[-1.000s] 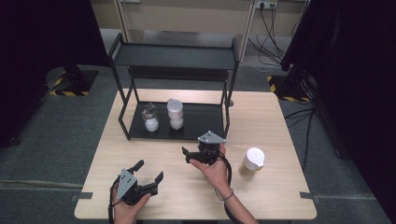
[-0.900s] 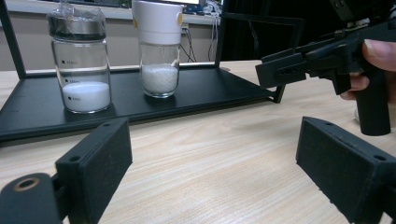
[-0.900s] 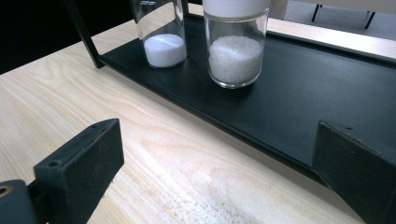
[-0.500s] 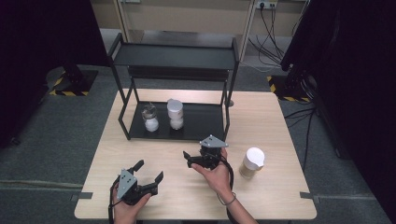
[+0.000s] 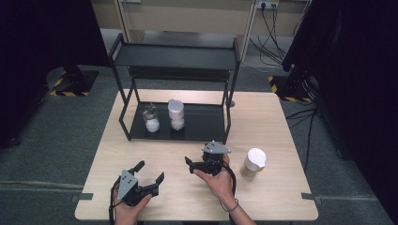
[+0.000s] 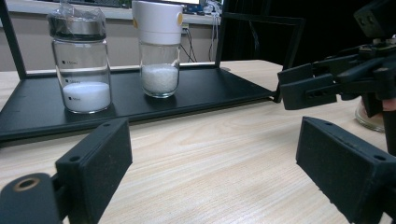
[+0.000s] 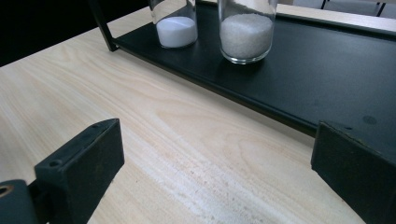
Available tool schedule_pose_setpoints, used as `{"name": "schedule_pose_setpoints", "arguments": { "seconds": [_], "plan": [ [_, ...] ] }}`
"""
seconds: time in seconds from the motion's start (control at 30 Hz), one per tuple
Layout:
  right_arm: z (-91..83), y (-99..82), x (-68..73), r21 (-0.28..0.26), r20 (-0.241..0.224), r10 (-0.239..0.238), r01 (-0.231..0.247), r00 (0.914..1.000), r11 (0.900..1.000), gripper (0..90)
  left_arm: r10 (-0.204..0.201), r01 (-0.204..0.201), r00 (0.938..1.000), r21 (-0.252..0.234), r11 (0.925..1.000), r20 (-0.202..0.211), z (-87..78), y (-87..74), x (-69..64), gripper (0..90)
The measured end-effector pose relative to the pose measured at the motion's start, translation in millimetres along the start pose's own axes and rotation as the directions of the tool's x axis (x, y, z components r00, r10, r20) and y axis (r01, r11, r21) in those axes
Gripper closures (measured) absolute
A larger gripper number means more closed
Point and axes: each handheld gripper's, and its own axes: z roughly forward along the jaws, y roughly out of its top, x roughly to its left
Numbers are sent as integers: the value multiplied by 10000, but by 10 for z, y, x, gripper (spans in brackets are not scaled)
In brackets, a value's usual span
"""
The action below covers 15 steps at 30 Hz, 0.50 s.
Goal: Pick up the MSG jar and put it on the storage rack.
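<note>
a two-tier rack [image 5: 176, 56] stands on the far half of the table [image 5: 272, 122]. on its lower shelf [image 5: 206, 123], left of centre, two jars stand side by side: the steel-capped jar [image 5: 151, 118] to the left, the white-capped jar [image 5: 176, 114] just beside it on the right. a third jar [image 5: 253, 163] stands on the table near the right edge, nearer than the rack. the right gripper [image 5: 196, 165] sits just left of that jar; the left gripper [image 5: 149, 175] lies nearer and further left.

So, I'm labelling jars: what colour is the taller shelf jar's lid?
White, seen best in the left gripper view: lid.
</note>
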Motion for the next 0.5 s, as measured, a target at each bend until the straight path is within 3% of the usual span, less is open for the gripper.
{"name": "schedule_pose_setpoints", "arguments": {
  "seconds": [0.5],
  "plan": [
    [-92, -138, 34, -4, -54, 86, -86, 9999, 10000, 30, 27, -27, 10000, 4, 10000, -13, -1, 0, -3, 103]
  ]
}}
